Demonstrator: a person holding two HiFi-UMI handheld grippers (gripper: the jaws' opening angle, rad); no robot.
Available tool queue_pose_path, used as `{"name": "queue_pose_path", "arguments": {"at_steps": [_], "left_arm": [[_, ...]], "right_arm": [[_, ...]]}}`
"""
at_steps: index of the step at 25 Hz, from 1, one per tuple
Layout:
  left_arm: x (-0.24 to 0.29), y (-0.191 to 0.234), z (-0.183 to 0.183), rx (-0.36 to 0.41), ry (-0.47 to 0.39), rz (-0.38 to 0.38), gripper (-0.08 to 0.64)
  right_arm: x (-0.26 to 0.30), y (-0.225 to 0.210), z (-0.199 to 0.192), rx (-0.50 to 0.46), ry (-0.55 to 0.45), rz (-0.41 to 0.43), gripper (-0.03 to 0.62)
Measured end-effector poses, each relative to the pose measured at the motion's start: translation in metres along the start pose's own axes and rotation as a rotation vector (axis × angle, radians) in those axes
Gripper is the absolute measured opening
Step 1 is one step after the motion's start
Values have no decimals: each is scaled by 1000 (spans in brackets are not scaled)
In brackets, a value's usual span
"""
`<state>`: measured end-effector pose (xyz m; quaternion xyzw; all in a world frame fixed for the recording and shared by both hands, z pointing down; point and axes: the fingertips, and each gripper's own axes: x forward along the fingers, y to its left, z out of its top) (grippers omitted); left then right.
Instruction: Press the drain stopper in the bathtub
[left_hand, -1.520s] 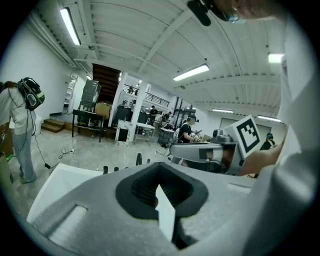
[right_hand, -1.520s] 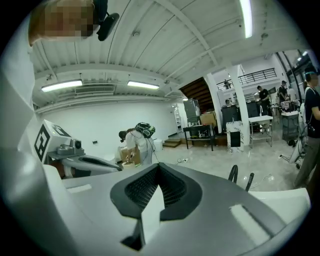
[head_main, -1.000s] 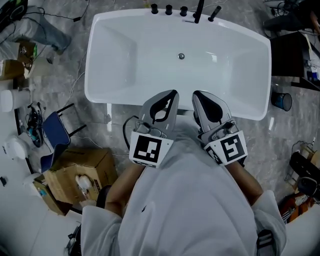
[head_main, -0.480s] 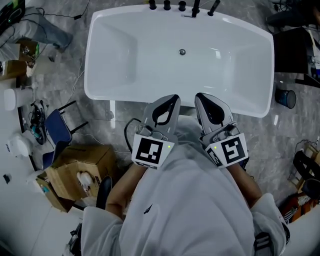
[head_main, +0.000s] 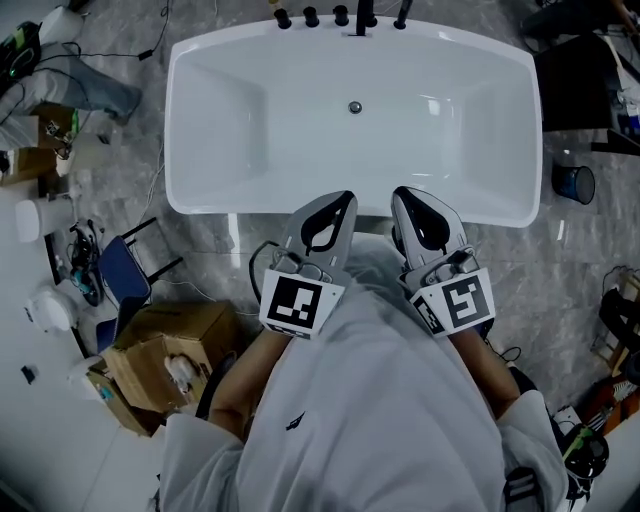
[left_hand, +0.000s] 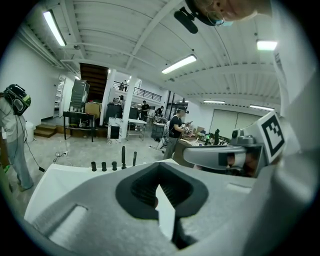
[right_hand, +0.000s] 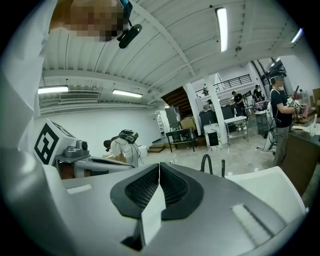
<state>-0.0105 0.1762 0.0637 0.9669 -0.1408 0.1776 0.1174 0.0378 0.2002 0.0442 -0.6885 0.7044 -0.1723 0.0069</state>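
Drain stopper (head_main: 354, 107): small round metal cap; set flat in the floor of the bathtub (head_main: 230, 203), near the far wall below the taps (head_main: 340, 17)
Orientation: face turned upward; being round, no long axis is shown; travel judged vertical
Handling: judged rigid, sprung and smooth; to be pushed at its centre, not gripped
Left claw (head_main: 343, 200): clenched, nothing held; tip at the near rim
Right claw (head_main: 400, 195): clenched, nothing held; well apart from the stopper

No readable text, labels, brands, numbers or signs in any view.
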Motion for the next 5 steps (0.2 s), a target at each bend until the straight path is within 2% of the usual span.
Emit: {"name": "queue_pose_path", "arguments": {"at_steps": [5], "left_arm": [[17, -12, 1, 19, 19, -14, -2]], "right_arm": [[-6, -17, 1, 22, -8, -6, -2]]}}
